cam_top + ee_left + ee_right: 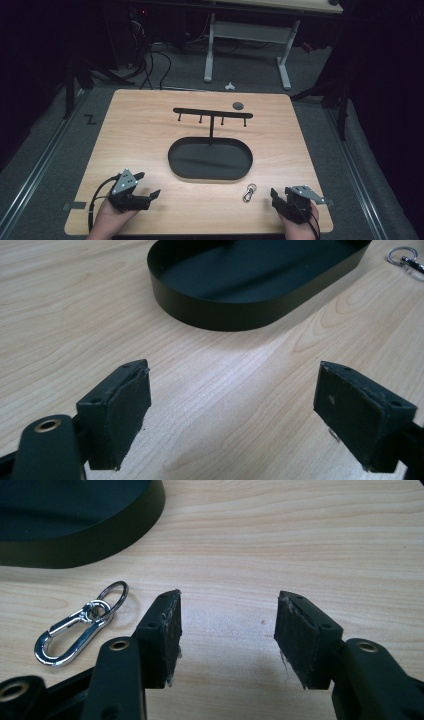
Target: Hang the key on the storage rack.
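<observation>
While both grippers were rested low near the front edge of the wooden table [150, 125], nothing was held in either of them. The left gripper [150, 186] was seen at the front left in the high view, its jaws spread wide over bare wood; in the left gripper view [231, 405] the same wide gap was shown, with the black oval tray [260, 285] lying ahead of it. The right gripper [277, 196] was placed at the front right, with its jaws parted and only tabletop between the pads, as the right gripper view [227, 632] made plain. The silver carabiner keyring [249, 192] was laid flat on the table just in front of the tray's [210, 159] near rim, between the tray and the right gripper, and untouched. In the right gripper view the keyring [80, 625] was found just beside the outer face of one jaw, outside the gap. Behind the tray a black hook rack [212, 114] was stood upright, and a small dark disc [238, 105] was seen near its right end.
</observation>
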A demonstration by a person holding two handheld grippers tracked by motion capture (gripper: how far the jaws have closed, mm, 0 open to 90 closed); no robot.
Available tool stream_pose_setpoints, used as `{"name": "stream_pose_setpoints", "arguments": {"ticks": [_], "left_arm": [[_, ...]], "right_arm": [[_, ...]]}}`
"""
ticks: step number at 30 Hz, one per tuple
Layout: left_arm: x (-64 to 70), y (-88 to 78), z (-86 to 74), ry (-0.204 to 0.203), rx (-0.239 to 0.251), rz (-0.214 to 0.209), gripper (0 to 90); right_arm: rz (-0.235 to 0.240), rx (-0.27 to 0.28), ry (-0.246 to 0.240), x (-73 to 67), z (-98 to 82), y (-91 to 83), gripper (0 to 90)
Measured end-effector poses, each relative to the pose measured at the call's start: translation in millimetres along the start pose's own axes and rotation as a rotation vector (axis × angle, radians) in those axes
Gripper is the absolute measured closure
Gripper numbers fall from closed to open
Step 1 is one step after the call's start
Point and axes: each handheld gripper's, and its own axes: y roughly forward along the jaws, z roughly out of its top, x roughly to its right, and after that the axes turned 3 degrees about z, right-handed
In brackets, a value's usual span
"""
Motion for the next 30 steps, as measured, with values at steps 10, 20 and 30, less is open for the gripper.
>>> {"name": "stream_pose_setpoints", "arguments": {"ticks": [10, 20, 30], "left_arm": [[4.9, 7.1, 1.0, 0.008, -0.019, -0.018, 15.6], [2.6, 5.8, 0.6, -0.002, -0.015, -0.016, 15.6], [2.6, 5.3, 0.7, 0.001, -0.018, -0.014, 15.6]], "right_arm": [[0.025, -0.023, -0.020, -7.2, -2.7, 2.9, 45.3], [0.030, -0.024, -0.024, -6.7, -2.7, 0.9, 44.9], [0.044, -0.025, -0.025, -8.9, -2.4, -0.8, 42.6]]}}
